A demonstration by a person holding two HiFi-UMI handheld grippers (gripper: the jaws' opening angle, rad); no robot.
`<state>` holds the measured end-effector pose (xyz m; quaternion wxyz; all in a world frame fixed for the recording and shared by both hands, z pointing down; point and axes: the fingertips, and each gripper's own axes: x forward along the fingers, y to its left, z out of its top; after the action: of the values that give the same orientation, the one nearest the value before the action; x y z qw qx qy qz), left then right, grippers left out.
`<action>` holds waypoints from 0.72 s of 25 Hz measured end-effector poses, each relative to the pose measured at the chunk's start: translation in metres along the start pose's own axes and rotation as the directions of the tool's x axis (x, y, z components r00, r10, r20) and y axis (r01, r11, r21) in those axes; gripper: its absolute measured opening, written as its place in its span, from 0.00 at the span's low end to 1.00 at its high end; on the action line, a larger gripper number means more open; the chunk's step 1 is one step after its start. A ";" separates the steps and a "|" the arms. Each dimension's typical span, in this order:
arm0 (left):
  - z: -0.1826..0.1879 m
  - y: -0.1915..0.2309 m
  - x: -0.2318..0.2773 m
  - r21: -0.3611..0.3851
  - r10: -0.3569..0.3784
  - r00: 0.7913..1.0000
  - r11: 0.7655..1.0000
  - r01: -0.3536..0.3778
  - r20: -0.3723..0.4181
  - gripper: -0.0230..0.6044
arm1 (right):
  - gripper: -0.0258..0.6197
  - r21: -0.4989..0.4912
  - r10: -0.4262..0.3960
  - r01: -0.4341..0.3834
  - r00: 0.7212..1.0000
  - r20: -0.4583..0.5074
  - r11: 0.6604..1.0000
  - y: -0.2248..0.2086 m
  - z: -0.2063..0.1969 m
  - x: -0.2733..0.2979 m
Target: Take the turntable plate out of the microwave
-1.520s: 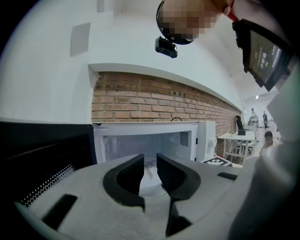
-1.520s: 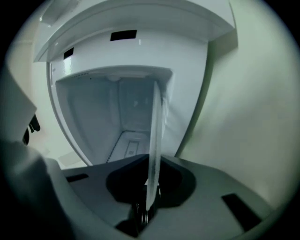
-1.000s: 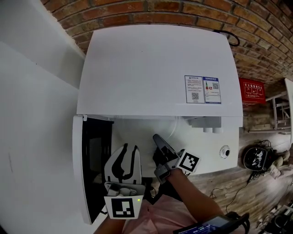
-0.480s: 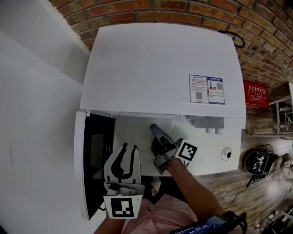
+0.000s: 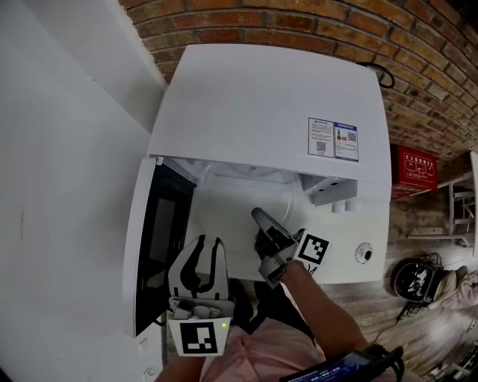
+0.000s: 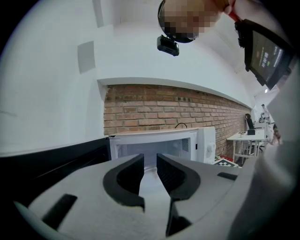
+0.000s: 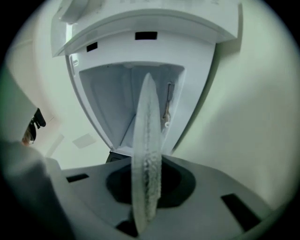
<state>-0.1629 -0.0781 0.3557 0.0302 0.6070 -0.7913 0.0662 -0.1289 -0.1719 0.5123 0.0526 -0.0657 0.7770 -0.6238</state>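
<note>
The white microwave [image 5: 269, 104] stands with its door [image 5: 153, 239] swung open to the left. The clear glass turntable plate [image 5: 231, 195] lies partly out of the cavity mouth. My right gripper [image 5: 259, 218] is shut on its near rim. In the right gripper view the plate [image 7: 147, 126] runs edge-on between the jaws of the right gripper [image 7: 146, 185], which have just been closing on it, with the cavity [image 7: 115, 98] behind. My left gripper [image 5: 200, 262] hangs open and empty in front of the door. The left gripper view shows the left gripper [image 6: 150, 176] facing the microwave [image 6: 159, 143].
A brick wall [image 5: 314, 22] rises behind the microwave and a white wall [image 5: 67, 149] runs along the left. A control knob [image 5: 364, 254] sits on the microwave's right panel. A red sign [image 5: 412, 168] and a dark bag [image 5: 414, 277] are at the right.
The right gripper has risen a little with the plate, and more of the plate's rim and the cavity now shows. The left gripper has shifted slightly.
</note>
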 end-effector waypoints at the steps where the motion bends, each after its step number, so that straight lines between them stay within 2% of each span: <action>1: 0.002 -0.002 -0.006 0.002 -0.006 1.000 1.000 0.006 0.005 0.18 | 0.09 0.000 0.003 -0.003 1.000 0.006 1.000 0.006 -0.002 -0.005; 10: 0.018 -0.015 -0.058 0.021 -0.091 0.993 0.996 0.089 0.072 0.17 | 0.09 -0.021 0.005 -0.003 0.996 0.091 1.000 0.040 -0.023 -0.052; 18: 0.016 -0.025 -0.087 0.020 -0.135 0.988 0.991 0.133 0.080 0.17 | 0.09 0.028 -0.068 0.066 0.993 0.098 0.997 0.022 -0.060 -0.094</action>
<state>-0.1161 -0.0037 0.3308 -0.0020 0.6612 -0.7488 0.0449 -0.0472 -0.0933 0.5041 0.0709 -0.1220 0.7631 -0.6307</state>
